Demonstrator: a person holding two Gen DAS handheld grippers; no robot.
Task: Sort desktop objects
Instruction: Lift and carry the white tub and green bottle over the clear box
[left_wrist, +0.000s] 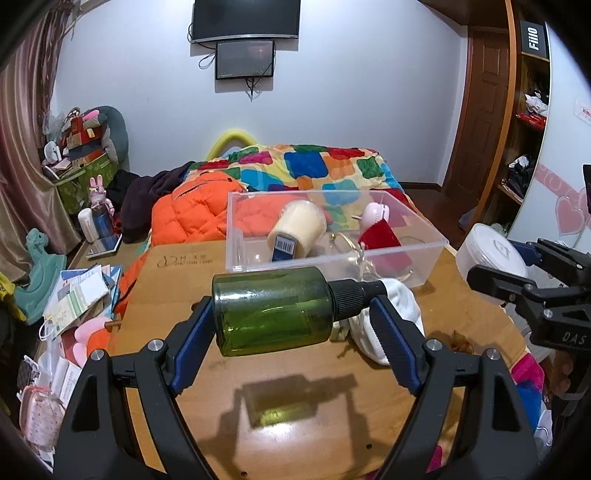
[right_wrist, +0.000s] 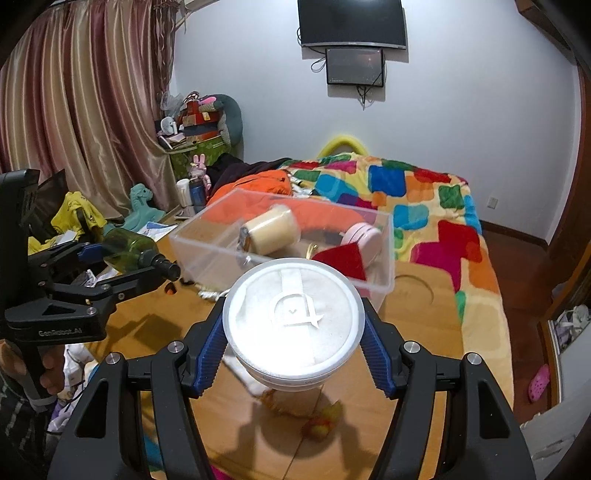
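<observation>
Left tongs (left_wrist: 291, 314) clamp a green bottle (left_wrist: 273, 314), right tongs (right_wrist: 293, 349) a white tub (right_wrist: 293, 325); clear bin (left_wrist: 236, 229) at twelve o'clock holds several items; white cloth (left_wrist: 397, 295) remains on worktop (left_wrist: 177, 295).

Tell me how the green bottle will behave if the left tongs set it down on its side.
The green bottle is round-bodied and held sideways in the left tongs, so it would probably roll on the wooden table. It looks mostly empty, so likely light. The smooth plastic may slip.

My right gripper (right_wrist: 293, 363) clamps a round white lidded tub (right_wrist: 293, 325) above the wooden table (right_wrist: 417, 369). Ahead sits a clear plastic box (right_wrist: 280, 240); my left gripper (right_wrist: 138, 260) holds a green bottle (right_wrist: 127, 245).
</observation>
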